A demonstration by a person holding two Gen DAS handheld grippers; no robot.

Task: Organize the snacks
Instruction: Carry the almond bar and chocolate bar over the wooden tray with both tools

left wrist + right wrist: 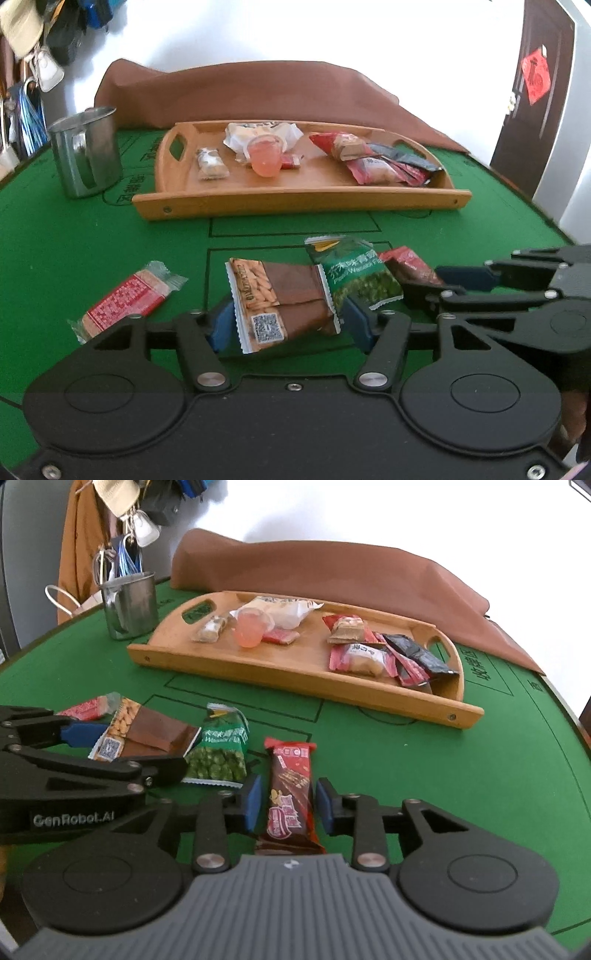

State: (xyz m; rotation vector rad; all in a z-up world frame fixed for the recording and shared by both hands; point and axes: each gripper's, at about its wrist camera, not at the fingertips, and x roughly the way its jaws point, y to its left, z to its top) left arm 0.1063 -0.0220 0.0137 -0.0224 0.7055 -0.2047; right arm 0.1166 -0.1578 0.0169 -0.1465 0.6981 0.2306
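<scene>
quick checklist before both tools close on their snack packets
1. Almond packet between left tool pads: ok, gaps on both sides.
2. Chocolate bar between right tool pads: ok, not pinched.
3. Green pea packet clear of both tools: cannot tell, it lies close between them.
4. Wooden tray has bare space: ok, near its front rim.
5. Red wafer packet still on the table: ok, waits.

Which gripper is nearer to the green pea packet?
Left, narrowly. The left gripper straddles the almond packet, whose edge overlaps the green pea packet. The right gripper straddles the chocolate bar, which lies beside the peas.
</scene>
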